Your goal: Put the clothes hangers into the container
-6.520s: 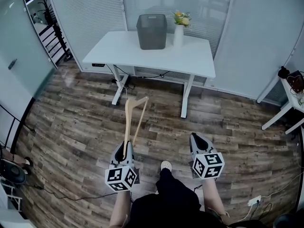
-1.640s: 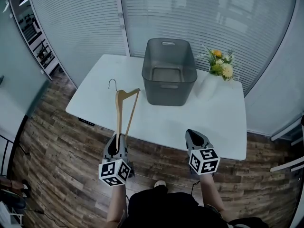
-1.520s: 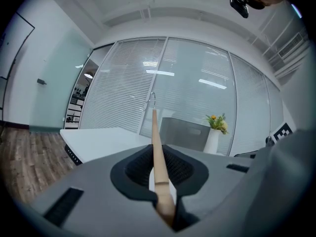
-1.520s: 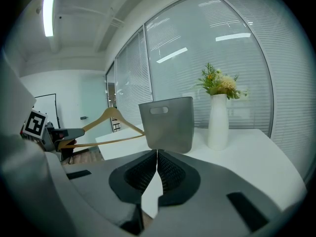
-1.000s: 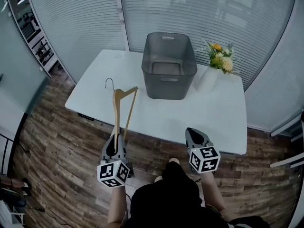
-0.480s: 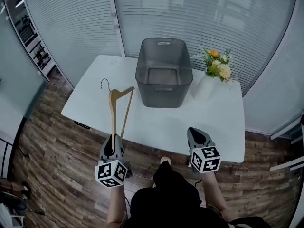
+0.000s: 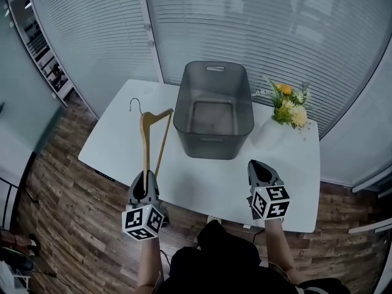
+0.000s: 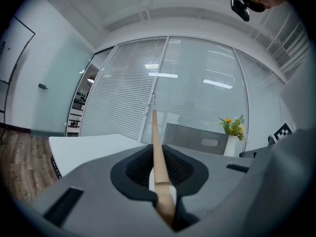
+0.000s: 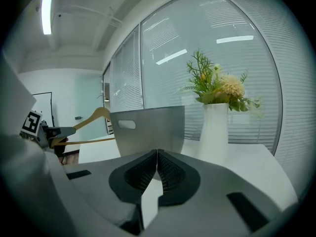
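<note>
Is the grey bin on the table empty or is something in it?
Empty. The head view shows bare floor inside the grey bin; the wooden hanger is outside, in the left hand-held gripper.

The person has walked across the wood floor right up to the table [image 7: 116,143], which stood far off a few seconds ago. The left gripper [image 7: 145,177] and right gripper [image 7: 260,167] were over bare floor then; now both have reached the table's near edge. The clothes hanger [image 7: 145,146] has travelled with them and now reaches out over the tabletop, just left of the container [image 7: 213,144], whose inside has come into sight.
</note>
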`<state>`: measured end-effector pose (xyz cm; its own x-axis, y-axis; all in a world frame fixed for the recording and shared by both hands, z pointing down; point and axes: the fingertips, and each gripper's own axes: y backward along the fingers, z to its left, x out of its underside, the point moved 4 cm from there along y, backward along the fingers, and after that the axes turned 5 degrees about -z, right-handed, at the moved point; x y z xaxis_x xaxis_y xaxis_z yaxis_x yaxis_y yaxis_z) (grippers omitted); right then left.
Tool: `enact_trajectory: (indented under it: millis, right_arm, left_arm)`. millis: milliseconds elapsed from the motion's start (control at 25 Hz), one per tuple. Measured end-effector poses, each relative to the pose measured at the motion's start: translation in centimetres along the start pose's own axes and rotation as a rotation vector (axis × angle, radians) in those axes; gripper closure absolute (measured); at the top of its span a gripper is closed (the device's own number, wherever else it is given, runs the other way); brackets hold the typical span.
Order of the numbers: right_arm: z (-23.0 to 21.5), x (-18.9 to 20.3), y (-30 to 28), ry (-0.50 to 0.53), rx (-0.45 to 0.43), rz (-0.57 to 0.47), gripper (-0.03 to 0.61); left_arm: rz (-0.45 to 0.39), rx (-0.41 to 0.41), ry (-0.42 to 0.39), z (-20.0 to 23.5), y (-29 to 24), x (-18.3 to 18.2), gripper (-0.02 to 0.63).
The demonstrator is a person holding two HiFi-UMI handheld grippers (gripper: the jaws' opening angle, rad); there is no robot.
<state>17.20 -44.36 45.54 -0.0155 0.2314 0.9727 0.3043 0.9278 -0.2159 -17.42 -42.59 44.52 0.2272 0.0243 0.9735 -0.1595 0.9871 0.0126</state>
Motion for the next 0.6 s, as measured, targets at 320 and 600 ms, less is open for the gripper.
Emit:
enact_trajectory:
  millis: [320, 600]
  right_arm:
    - [-3.0, -1.8, -4.0, 0.010, -0.002, -0.015, 0.549]
    - [-4.2, -3.5, -5.1, 0.007, -0.002, -0.051, 0.549]
  left_arm:
    - [-0.014, -0.020, -0.006, -0.2, -4.7, -0.2, 0.558]
    - [-0.052, -0.008, -0.016, -0.9, -7.3, -1.9, 0.558]
